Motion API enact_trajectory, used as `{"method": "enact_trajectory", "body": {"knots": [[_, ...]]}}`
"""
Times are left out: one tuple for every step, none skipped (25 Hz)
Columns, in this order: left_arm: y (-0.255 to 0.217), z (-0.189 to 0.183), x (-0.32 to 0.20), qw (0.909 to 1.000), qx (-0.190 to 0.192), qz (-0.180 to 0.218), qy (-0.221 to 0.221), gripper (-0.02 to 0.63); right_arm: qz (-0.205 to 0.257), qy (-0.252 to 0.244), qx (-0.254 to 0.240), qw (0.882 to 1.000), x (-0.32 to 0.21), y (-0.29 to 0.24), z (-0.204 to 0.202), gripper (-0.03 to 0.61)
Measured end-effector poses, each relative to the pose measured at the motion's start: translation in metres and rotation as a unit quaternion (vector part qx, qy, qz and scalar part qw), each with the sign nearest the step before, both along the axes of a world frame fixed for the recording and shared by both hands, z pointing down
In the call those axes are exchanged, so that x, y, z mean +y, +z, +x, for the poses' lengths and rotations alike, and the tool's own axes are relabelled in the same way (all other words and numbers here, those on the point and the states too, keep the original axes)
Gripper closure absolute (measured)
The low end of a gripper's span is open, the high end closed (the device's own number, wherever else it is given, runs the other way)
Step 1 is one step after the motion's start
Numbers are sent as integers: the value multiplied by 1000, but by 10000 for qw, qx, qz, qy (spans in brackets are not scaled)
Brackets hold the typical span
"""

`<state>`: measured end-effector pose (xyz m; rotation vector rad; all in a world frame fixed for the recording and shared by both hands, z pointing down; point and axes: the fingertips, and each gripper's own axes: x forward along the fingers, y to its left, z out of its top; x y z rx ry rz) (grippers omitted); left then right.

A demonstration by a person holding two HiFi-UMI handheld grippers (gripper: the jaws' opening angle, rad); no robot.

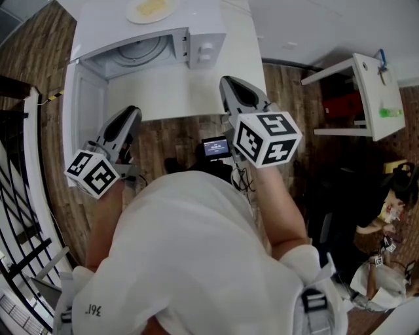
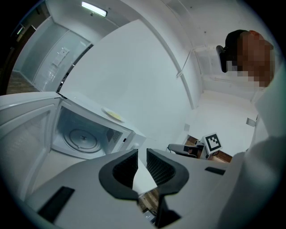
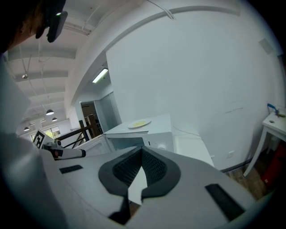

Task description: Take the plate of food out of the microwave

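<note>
The white microwave [image 1: 200, 46] stands on a white table [image 1: 190, 91] with its door [image 1: 85, 111] swung open to the left. Its cavity holds only the glass turntable [image 1: 141, 51]. The plate of yellow food [image 1: 152, 9] rests on top of the microwave, and also shows in the left gripper view as the plate [image 2: 112, 115] and in the right gripper view as the plate [image 3: 139, 123]. My left gripper [image 1: 133, 111] hangs before the table's front edge, jaws slightly apart and empty [image 2: 142, 152]. My right gripper [image 1: 226, 80] hovers over the table's front right, jaws shut on nothing [image 3: 142, 150].
A dark metal railing [image 1: 26, 196] runs along the left. A white side table [image 1: 366, 91] stands at the right, with bags and clutter [image 1: 386, 262] on the floor below it. A small device with a lit screen [image 1: 215, 147] sits at the person's chest.
</note>
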<state>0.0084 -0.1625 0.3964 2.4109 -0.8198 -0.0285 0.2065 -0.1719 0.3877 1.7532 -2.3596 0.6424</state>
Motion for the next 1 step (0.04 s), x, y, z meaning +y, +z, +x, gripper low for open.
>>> {"method": "enact_trajectory", "body": {"knots": [[0, 0, 0, 10000, -2, 3, 10, 546, 3, 8, 11, 10000, 0, 0, 0, 578]]}}
